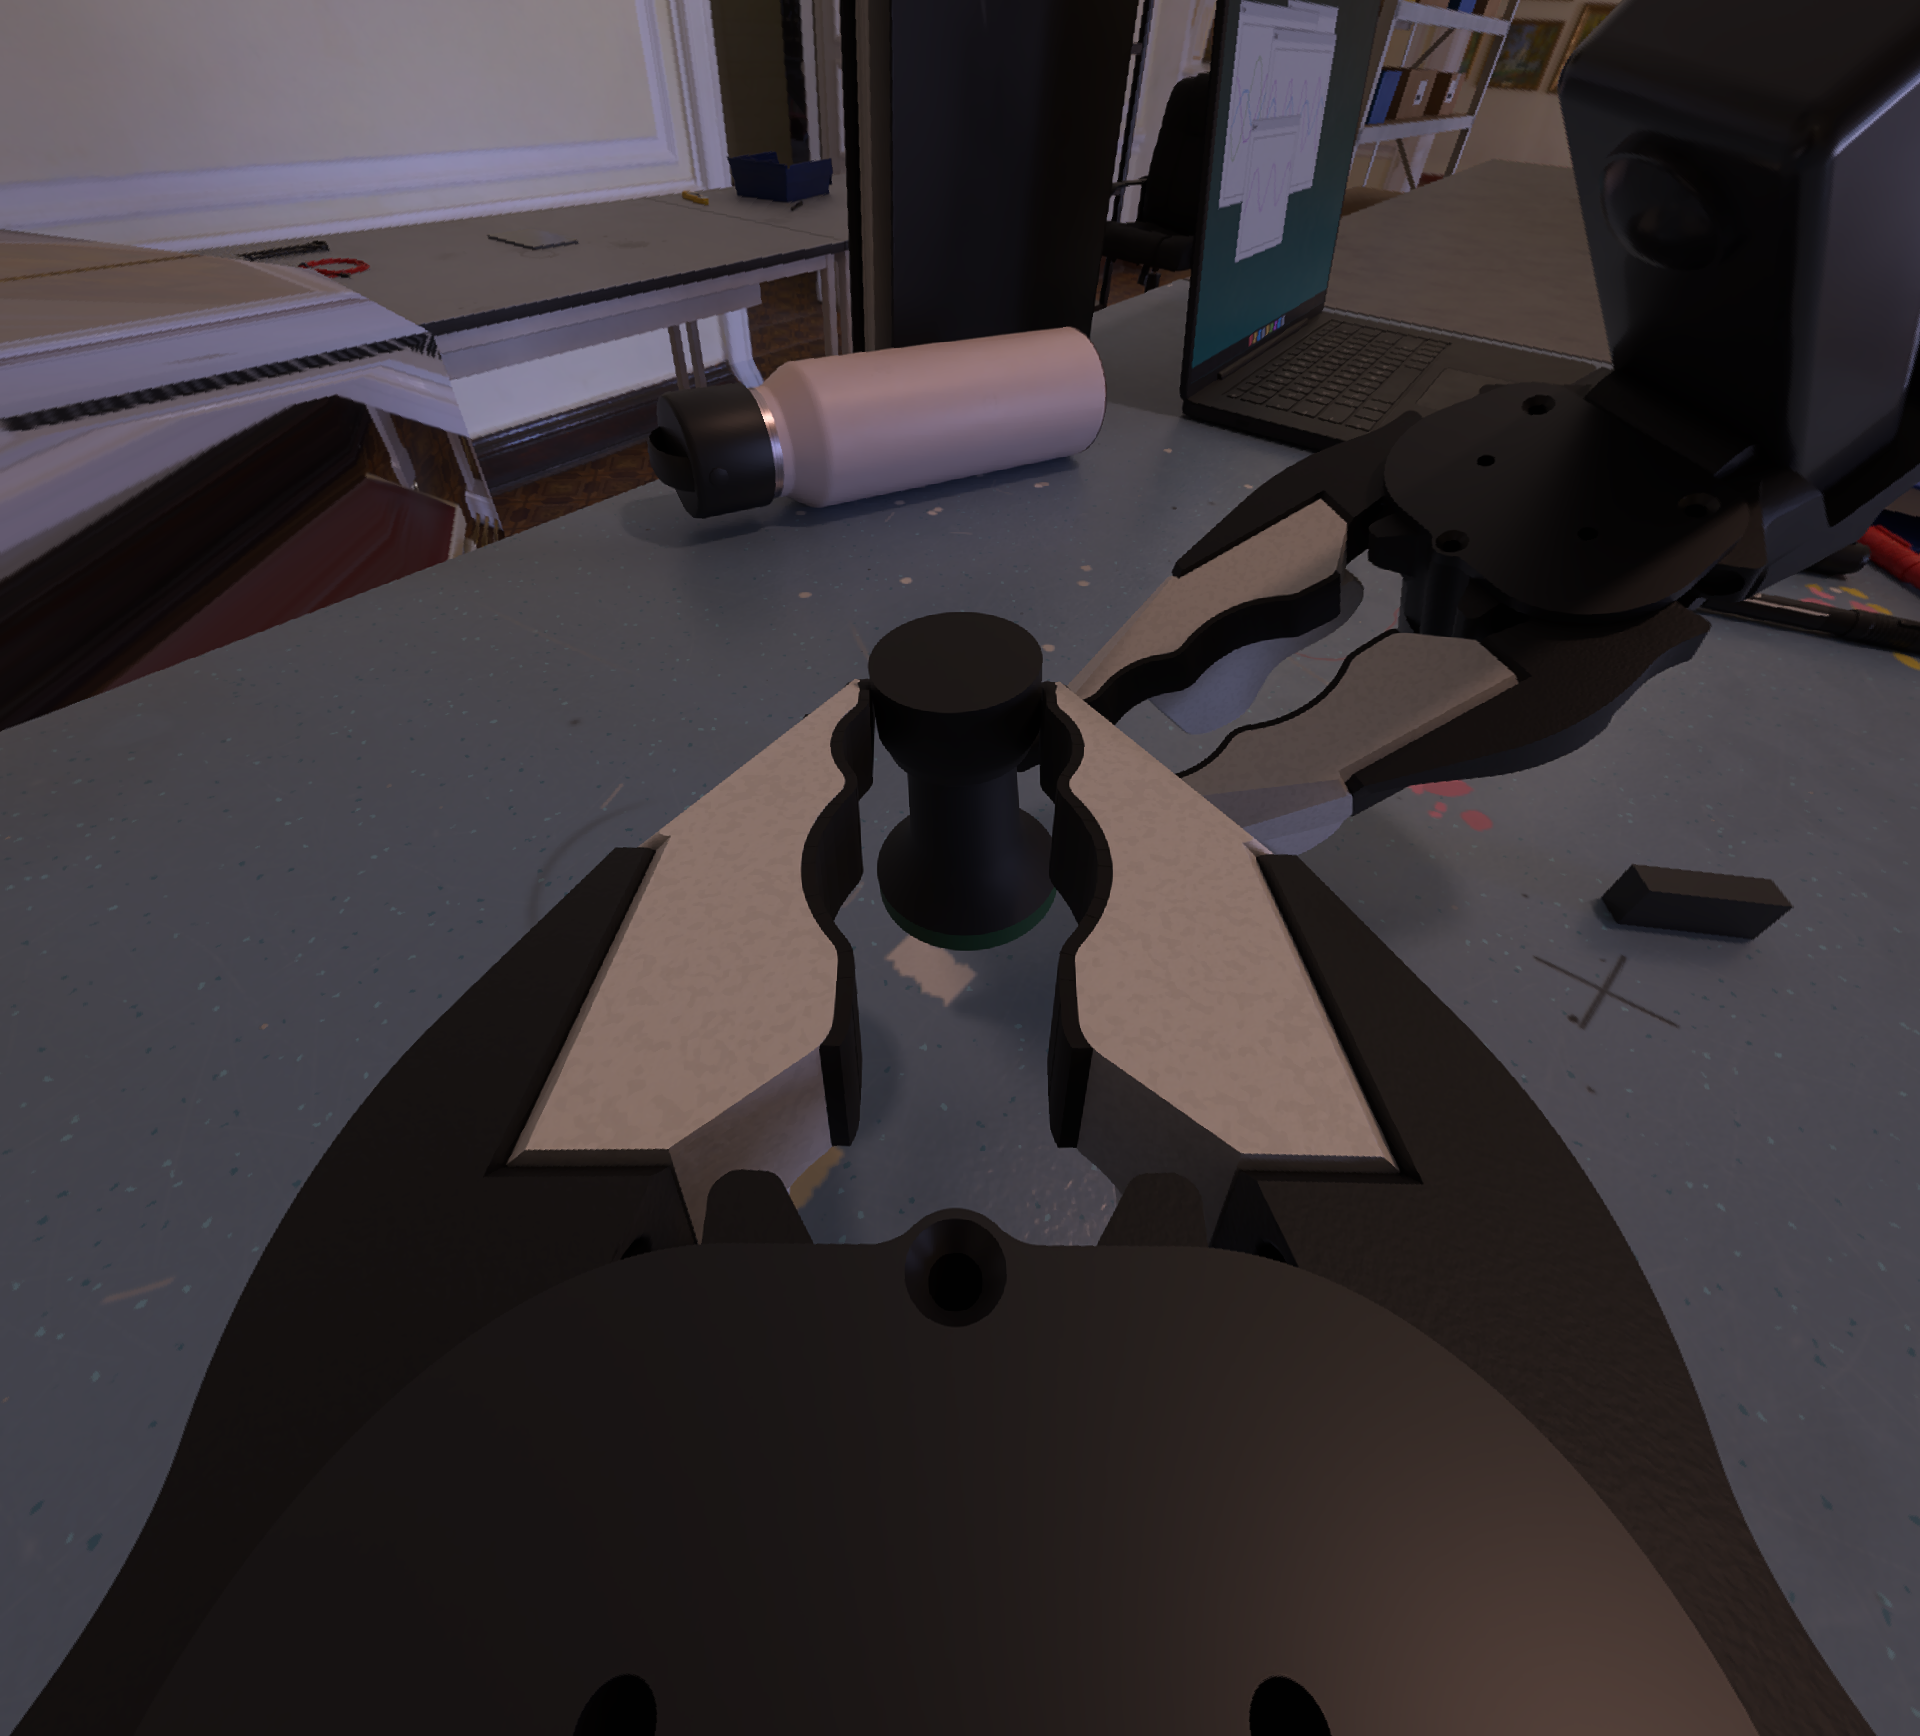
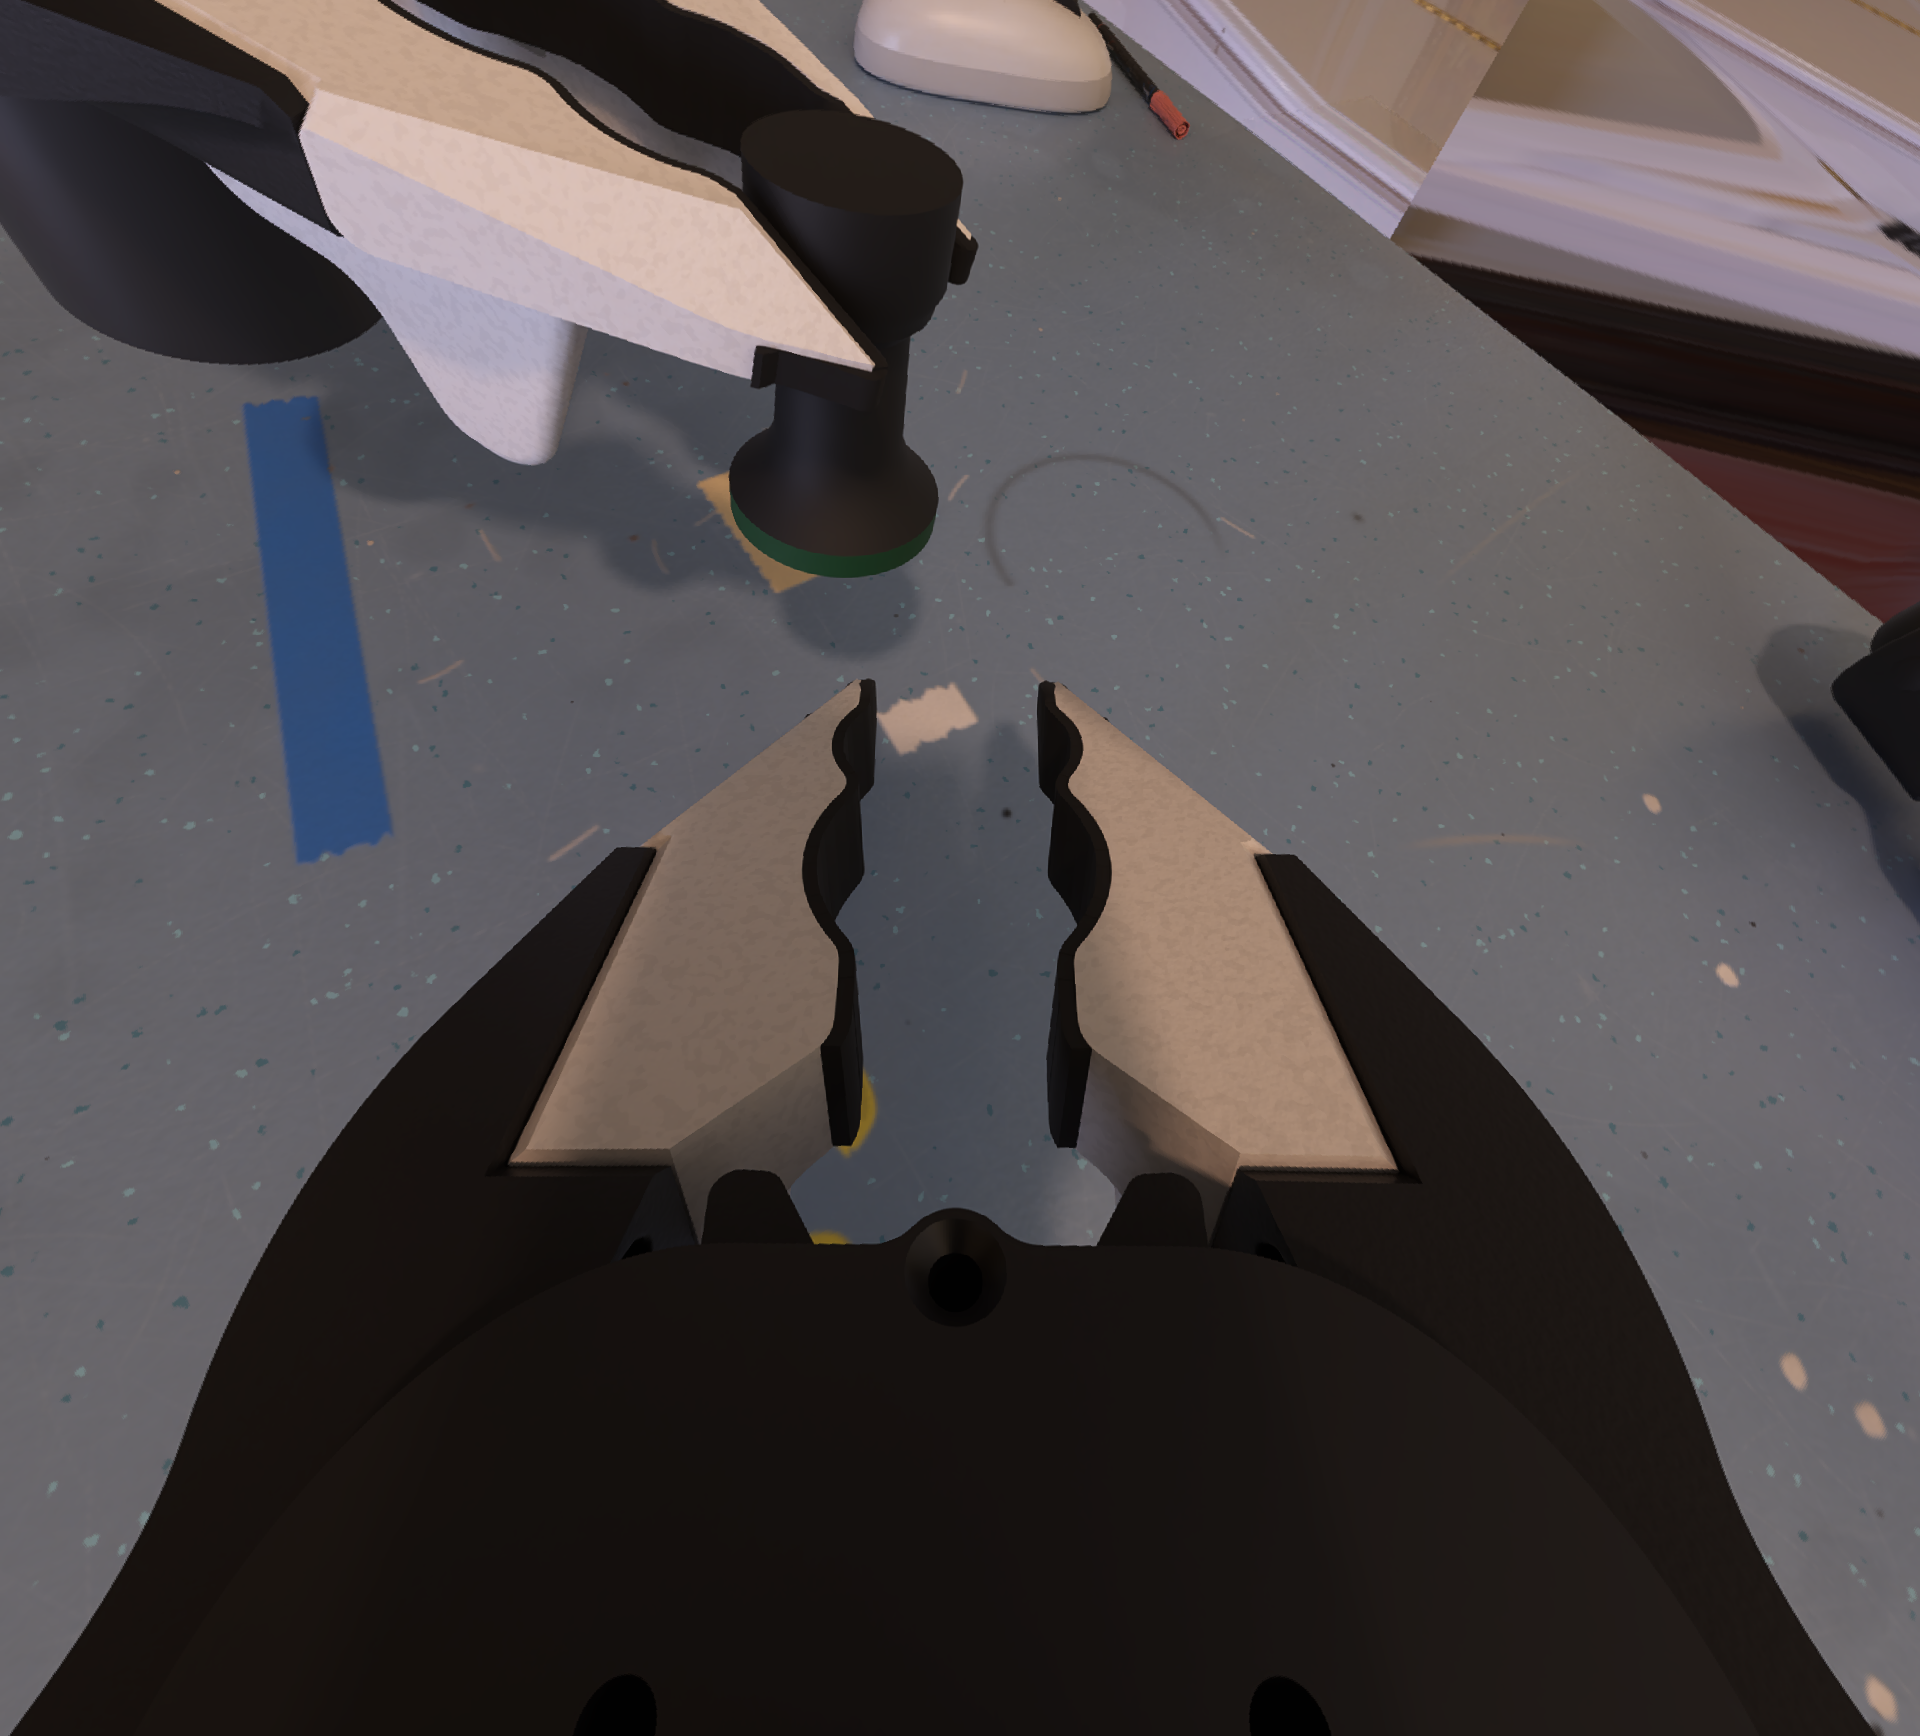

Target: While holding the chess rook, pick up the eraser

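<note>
Left gripper (image 1: 956, 720): nearest my camera, clamped on the chess rook (image 1: 961, 793), lifted off the table (image 1: 312, 907).
Right gripper (image 2: 956, 699): jaws apart, empty.
Eraser (image 1: 1696, 901): right of my left fingers, beneath the right gripper's side.
Risk: I judge the grippers could collide, jarring the rook loose.

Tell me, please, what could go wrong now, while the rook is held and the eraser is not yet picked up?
1. The left gripper pinches the chess rook only near its top, clear of the table; it might tilt or slip.
2. The open right gripper points at bare table; the eraser lies off to its side, so it may close on nothing.
3. The right gripper sits close to the rook; turning could knock it.
</note>
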`<state>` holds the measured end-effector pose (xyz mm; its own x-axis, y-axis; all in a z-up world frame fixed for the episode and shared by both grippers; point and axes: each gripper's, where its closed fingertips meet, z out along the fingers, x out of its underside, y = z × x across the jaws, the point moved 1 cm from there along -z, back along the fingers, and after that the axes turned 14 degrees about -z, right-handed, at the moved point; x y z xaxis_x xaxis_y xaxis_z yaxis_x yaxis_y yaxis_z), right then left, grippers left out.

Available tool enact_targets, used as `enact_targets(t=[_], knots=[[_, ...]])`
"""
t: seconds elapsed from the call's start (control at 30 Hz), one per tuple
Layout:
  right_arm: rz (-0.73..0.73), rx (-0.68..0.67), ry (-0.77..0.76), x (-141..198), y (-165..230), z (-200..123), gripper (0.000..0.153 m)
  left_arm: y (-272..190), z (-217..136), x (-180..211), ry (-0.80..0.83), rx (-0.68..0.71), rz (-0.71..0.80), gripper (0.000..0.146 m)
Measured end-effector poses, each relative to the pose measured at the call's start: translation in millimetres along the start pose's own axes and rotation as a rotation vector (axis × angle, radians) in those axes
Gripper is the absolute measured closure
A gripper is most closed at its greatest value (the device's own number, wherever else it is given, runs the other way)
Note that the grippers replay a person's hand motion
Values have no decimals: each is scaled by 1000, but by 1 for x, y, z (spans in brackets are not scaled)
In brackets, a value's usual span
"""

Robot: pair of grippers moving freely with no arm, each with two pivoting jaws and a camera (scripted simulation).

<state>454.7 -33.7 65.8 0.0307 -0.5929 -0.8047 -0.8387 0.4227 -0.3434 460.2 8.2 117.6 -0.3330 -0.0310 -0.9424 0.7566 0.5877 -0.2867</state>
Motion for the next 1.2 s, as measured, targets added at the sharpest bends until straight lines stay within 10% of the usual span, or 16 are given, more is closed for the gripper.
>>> enact_targets(t=[0.7, 0.93, 1.2], knots=[[83, 157, -267, -32, -44, -45, 122, 11, 1, 5, 28, -19, -20, 115], [285, -76, -579, -59, -36, -68, 122, 15, 1, 4, 24, -22, -33, 115], [254, -71, -526, -54, -30, -58, 122, 13, 3, 8, 38, -10, -41, 115]])
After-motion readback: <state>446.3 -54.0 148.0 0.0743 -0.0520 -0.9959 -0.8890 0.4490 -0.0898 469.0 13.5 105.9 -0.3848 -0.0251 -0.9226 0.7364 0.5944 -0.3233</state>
